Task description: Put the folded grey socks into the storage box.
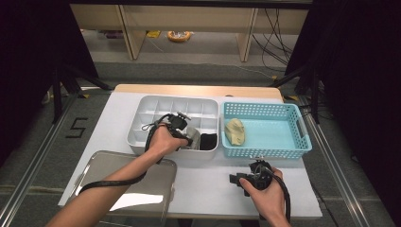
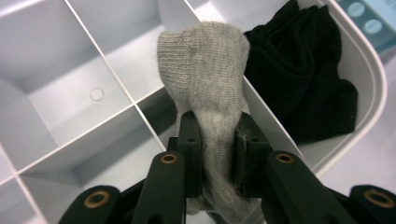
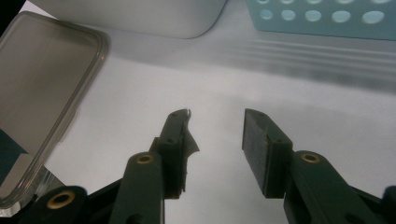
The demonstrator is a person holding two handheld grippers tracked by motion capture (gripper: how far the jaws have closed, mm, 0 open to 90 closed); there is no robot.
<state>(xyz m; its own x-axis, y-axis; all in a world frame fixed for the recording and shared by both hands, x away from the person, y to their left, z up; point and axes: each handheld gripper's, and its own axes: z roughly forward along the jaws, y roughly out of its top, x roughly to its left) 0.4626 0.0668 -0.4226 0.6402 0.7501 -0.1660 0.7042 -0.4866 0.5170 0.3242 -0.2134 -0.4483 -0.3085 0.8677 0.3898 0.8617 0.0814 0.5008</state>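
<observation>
— Two socks sit at your left gripper [image 2: 217,140]: what have you got hold of?

— Your fingers [image 2: 189,154] are clamped on the grey sock [image 2: 205,79], one pad on each side of its lower part. It stands up between them over a divider of the white organiser tray [image 2: 70,98], with the black sock [image 2: 303,74] lying just beside it in the corner compartment nearest the blue basket [image 1: 267,149].

— And your right gripper [image 3: 217,140]?

— Its fingers [image 3: 261,149] stand apart with nothing between them, above bare white table [image 3: 224,84], well short of the tray. In the high view you hold it near the table's front edge, below the basket, where a pale yellow item [image 1: 235,131] lies. Your clear lid [image 3: 42,88] rests flat at the left front of the table, just beside that gripper's left finger in its own view.
</observation>
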